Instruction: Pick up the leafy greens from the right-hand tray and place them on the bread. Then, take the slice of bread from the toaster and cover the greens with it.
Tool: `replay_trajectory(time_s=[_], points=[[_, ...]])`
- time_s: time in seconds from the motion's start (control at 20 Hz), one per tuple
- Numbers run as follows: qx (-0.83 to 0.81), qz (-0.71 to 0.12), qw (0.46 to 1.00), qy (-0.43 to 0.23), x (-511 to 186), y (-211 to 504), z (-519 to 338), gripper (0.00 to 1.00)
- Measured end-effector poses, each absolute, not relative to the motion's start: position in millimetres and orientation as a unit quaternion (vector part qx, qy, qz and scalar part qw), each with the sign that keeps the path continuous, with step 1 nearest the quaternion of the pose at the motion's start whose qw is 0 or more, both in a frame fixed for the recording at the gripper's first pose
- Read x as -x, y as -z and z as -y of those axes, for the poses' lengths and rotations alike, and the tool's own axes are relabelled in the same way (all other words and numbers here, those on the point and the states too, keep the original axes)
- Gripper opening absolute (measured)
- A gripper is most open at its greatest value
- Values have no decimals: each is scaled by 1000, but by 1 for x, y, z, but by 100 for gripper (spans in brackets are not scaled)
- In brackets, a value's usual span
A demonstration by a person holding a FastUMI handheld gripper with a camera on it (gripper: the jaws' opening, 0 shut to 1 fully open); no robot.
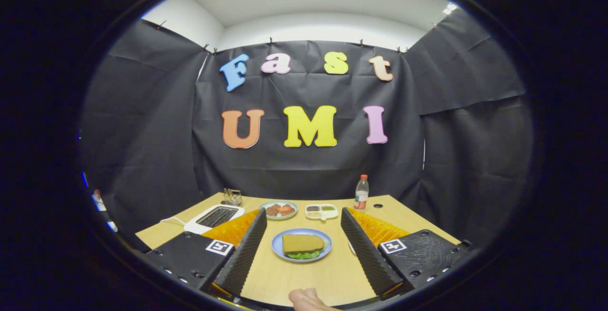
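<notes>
A blue plate (280,252) lies on the wooden table between my two fingers and a little ahead of them. On it a brown slice of bread (302,242) rests on top of leafy greens (301,255), whose green edge shows along the slice's near side. My gripper (304,223) is open, its black ribbed fingers (247,249) wide apart on either side of the plate and holding nothing. A white toaster (213,217) stands at the back left, beyond the left finger. A compartment tray (322,212) sits beyond the plate, to the right of a dish.
A round dish with red food (278,209) stands behind the plate. A clear bottle with a red cap (361,193) stands at the table's far right edge. A small wire rack (232,197) is behind the toaster. A fingertip (306,298) shows at the near table edge.
</notes>
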State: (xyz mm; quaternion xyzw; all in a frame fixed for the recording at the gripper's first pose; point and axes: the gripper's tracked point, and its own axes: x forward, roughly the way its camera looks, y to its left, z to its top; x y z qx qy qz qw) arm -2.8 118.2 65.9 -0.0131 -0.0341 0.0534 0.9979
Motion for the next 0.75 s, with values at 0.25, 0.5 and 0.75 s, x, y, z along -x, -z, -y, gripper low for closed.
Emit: replay_trajectory(time_s=[0.25,0.5,0.75], points=[[15,28,998,-55,9,-60,-118,96],[18,19,999,-46,14,-53,-109,96],[14,8,999,-39,14,-44,-100,96]])
